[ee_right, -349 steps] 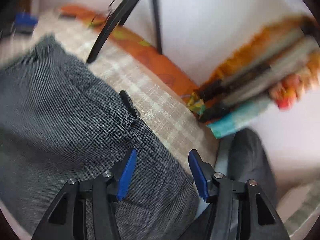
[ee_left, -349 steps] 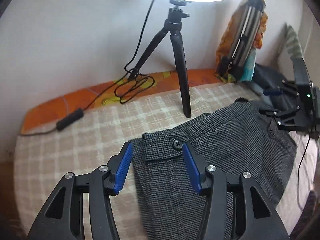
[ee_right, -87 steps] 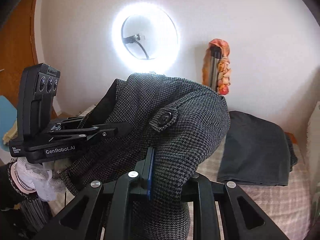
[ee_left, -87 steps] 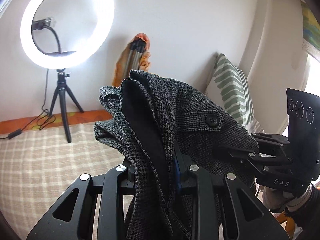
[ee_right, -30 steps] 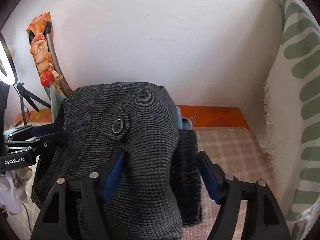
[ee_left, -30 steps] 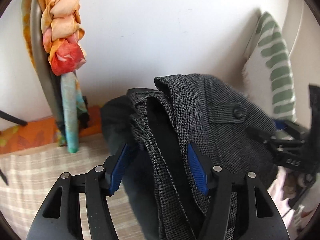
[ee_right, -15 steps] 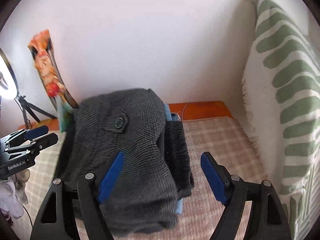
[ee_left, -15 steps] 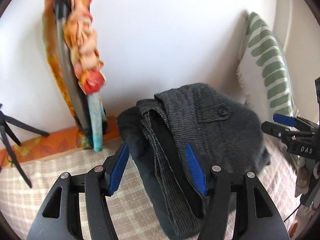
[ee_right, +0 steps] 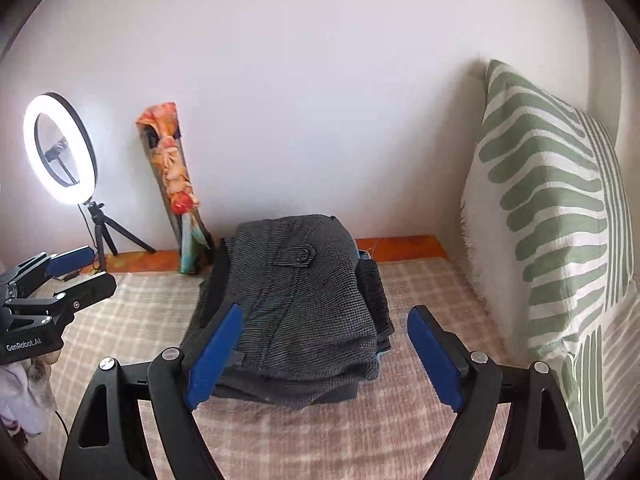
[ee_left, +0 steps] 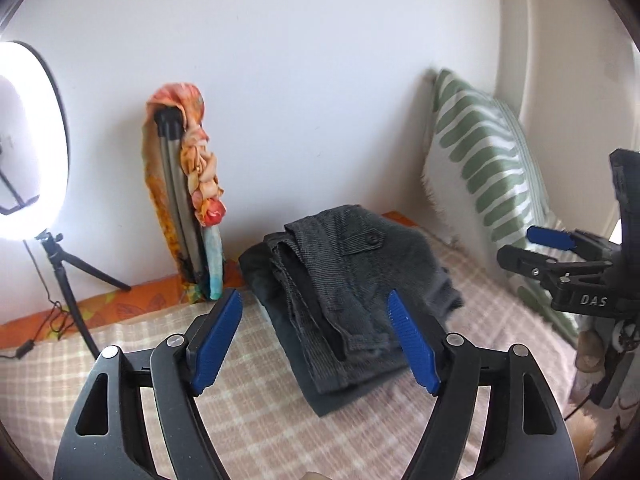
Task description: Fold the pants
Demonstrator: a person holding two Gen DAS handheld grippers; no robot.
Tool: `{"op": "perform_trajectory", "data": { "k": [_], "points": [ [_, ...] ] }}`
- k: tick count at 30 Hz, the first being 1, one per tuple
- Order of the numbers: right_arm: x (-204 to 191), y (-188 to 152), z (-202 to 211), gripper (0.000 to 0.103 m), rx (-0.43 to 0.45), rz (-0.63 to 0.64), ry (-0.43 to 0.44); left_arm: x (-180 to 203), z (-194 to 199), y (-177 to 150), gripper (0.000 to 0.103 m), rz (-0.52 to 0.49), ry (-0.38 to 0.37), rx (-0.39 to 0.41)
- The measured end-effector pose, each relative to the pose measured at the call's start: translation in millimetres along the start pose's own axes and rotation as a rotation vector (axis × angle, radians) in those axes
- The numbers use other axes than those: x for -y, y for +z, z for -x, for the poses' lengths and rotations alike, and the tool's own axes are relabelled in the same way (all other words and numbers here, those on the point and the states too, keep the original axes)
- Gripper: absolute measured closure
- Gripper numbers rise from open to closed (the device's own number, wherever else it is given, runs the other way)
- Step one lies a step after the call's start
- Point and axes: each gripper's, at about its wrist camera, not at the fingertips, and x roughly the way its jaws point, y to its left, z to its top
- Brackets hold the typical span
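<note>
The grey houndstooth pants (ee_left: 360, 288) lie folded on top of a stack of dark folded clothes (ee_left: 336, 392) on the checked bed cover, near the wall; they also show in the right wrist view (ee_right: 296, 300). My left gripper (ee_left: 316, 340) is open and empty, held back from the stack. My right gripper (ee_right: 324, 356) is open and empty, also drawn back in front of the stack. Each gripper shows in the other's view: the right one (ee_left: 552, 252) and the left one (ee_right: 60, 272).
A green striped pillow (ee_right: 552, 216) leans at the right. A folded tripod wrapped in orange cloth (ee_left: 188, 208) leans on the wall left of the stack. A lit ring light on a small tripod (ee_right: 60, 148) stands further left, with a cable on the bed cover (ee_left: 248, 412).
Both grippers carried the folded pants to the stack, opened and let go. Over the last second they have pulled back, leaving the pants resting on the stack.
</note>
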Motion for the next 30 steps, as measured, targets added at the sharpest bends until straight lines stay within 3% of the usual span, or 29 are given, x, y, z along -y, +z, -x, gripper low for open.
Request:
{"op": "perform_trajectory", "data": {
  "k": [4, 11, 23, 30],
  "points": [
    [-15.6, -8.9, 27.9, 0.012, 0.027, 0.002, -0.003, 0.9, 32.9, -11.5, 0.022, 0.003, -0.020, 0.016],
    [-55.1, -32.5, 72.6, 0.001, 0.074, 0.040, -0.030, 0.3, 81.5, -32.5, 0.021, -0.015, 0.002, 0.021],
    [-108.6, -68.9, 125.3, 0.000, 0.109, 0.045, -0.044, -11.4, 144.0, -55.6, 0.019, -0.012, 0.015, 0.049],
    [-128.1, -87.8, 141.1, 0.000, 0.116, 0.031, -0.081, -16.5, 162.5, -71.1, 0.009, -0.023, 0.051, 0.061]
  ]
}}
